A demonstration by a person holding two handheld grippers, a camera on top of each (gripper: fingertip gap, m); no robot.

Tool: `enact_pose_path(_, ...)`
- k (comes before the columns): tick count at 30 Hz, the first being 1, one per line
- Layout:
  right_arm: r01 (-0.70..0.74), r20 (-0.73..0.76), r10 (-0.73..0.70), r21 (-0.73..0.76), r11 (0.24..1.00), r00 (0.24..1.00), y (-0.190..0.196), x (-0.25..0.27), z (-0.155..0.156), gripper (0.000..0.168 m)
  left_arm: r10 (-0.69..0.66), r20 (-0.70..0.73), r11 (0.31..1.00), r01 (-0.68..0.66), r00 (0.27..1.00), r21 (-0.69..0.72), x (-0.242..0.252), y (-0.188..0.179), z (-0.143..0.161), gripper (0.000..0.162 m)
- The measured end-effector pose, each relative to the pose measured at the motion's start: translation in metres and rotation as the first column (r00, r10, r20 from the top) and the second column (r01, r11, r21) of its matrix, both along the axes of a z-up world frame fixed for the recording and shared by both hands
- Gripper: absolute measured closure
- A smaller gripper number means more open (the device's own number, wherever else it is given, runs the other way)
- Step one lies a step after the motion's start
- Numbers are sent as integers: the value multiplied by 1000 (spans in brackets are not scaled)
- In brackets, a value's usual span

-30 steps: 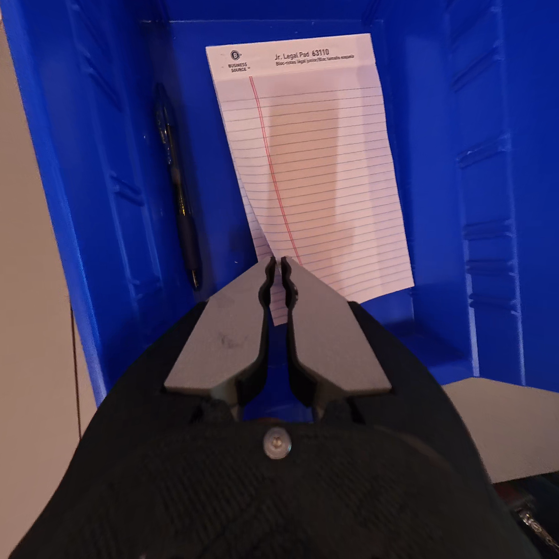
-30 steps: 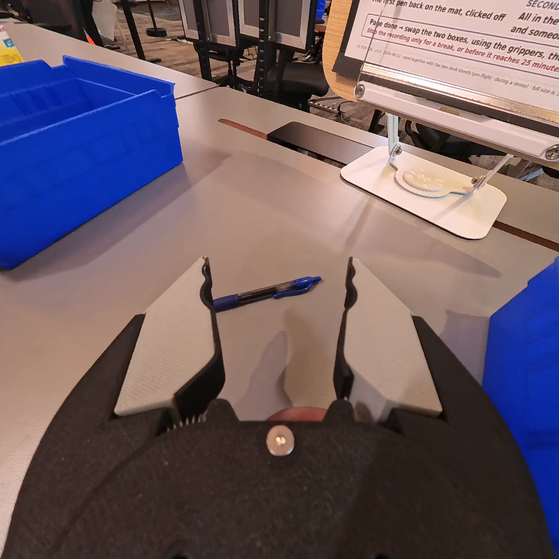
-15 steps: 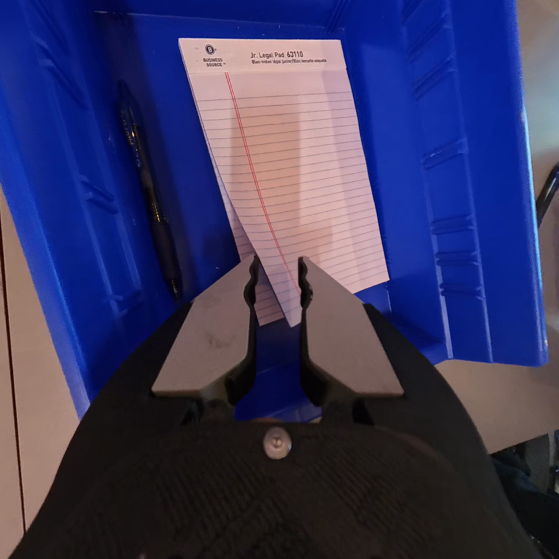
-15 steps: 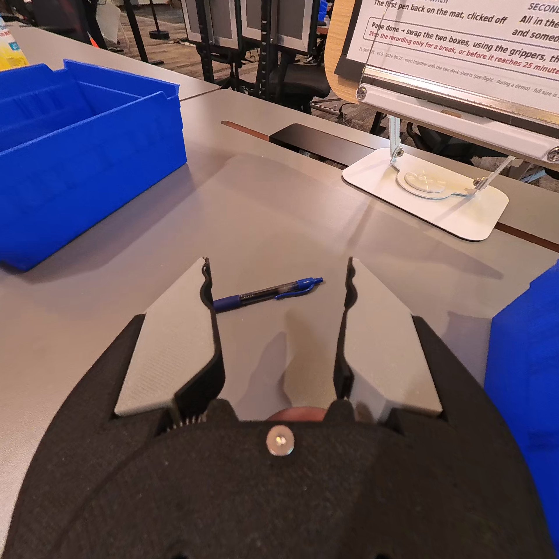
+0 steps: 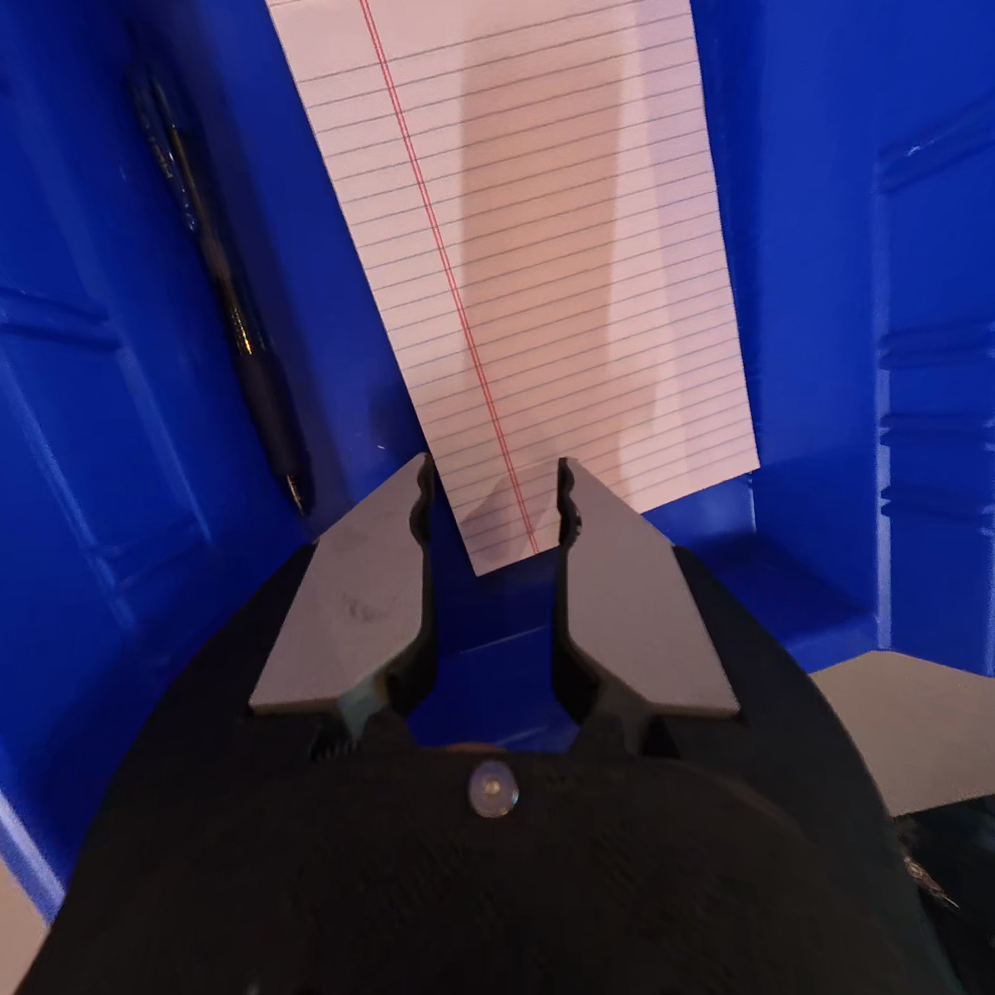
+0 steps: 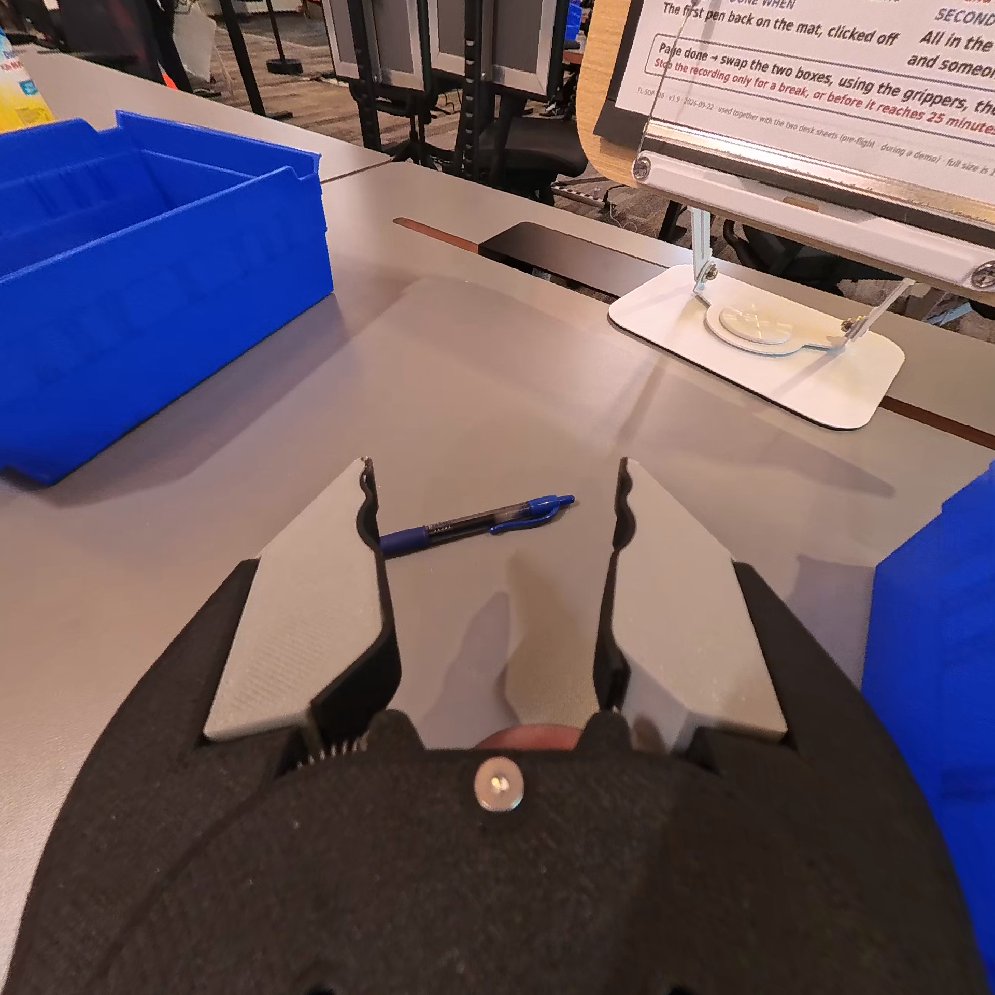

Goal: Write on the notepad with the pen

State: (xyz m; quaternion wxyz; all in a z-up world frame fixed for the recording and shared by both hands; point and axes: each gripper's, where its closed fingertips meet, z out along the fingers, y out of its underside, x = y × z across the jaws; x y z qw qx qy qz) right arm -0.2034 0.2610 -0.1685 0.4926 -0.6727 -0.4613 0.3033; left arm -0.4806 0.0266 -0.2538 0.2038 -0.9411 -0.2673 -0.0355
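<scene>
A white lined notepad [image 5: 538, 258] with a red margin line lies flat inside a blue bin [image 5: 818, 334]. My left gripper [image 5: 494, 468] is open, its fingers either side of the pad's near left corner, holding nothing. A dark pen [image 5: 237, 323] lies along the bin's left wall. In the right wrist view a blue pen [image 6: 476, 525] lies on the grey table [image 6: 484, 387]. My right gripper [image 6: 494, 468] is open and empty just above and in front of it, and its left finger [image 6: 323, 570] hides the pen's tip end.
A second blue bin [image 6: 151, 280] stands at the left of the table. A white stand [image 6: 754, 344] holding a printed sheet is at the back right. A blue bin wall [image 6: 942, 673] is close on the right. Chairs and frames stand beyond the table. My left gripper is the nearer one to the dark pen [image 5: 237, 323]: about 7 cm, against 40 cm.
My left gripper let go of the lifted top sheet, opened wide and moved closer into the bin; the sheet now lies flat. The right gripper has hardly moved.
</scene>
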Motion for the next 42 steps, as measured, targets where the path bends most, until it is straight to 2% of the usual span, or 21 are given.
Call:
enact_pose_path(3,-1,-3,1,1,1000,1000,0,0,1,83,11,7,1000,-11,1000,12,0,1,0,117)
enact_pose_path(5,-1,-4,1,-1,1000,1000,0,0,1,83,35,-34,999,-35,999,-6,-8,-3,-2,137)
enact_pose_path(8,-1,-6,1,-2,1000,1000,0,0,1,83,58,-80,998,-58,995,11,-17,-5,1,159)
enact_pose_path(9,-2,-7,1,-3,1000,1000,0,0,1,83,70,-74,997,-67,995,37,-18,-3,4,160)
enact_pose_path(13,-3,-2,3,-1,1000,1000,-1,0,0,83,108,-28,988,-104,994,111,-20,2,14,162)
enact_pose_path(18,-3,-3,3,-2,1000,1000,-1,0,0,83,92,-26,983,-86,995,163,-18,9,27,162)
enact_pose_path(42,-6,2,6,0,1000,1000,-2,-1,-1,83,43,58,946,-60,997,317,3,25,66,162)
